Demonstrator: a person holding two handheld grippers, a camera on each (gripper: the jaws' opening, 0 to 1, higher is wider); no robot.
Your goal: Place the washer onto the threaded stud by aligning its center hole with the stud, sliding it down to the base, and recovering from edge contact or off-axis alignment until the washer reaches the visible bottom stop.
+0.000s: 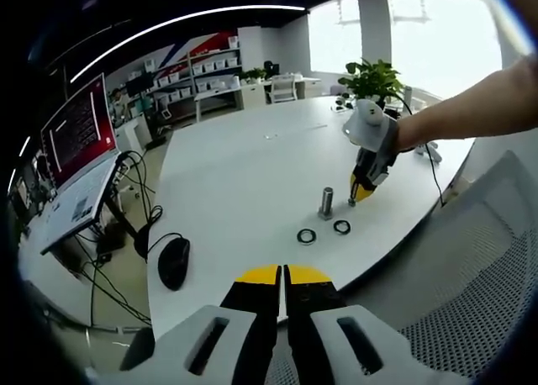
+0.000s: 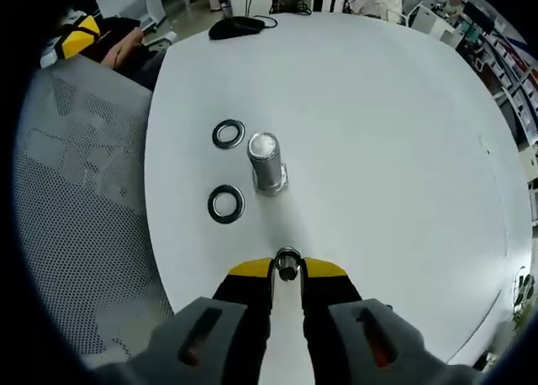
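A short metal threaded stud stands upright on the white table. Two dark washers lie flat beside it, one at its upper left and one at its lower left. My right gripper is shut on a third washer, held on edge just short of the stud. In the left gripper view the stud and two washers sit mid-table, with the right gripper low beside them. My left gripper is shut with nothing in it, back at the table's near edge.
A black mouse with its cable lies on the table's left part. A grey mesh chair stands by the table edge. A potted plant is at the far end, a laptop on a side desk.
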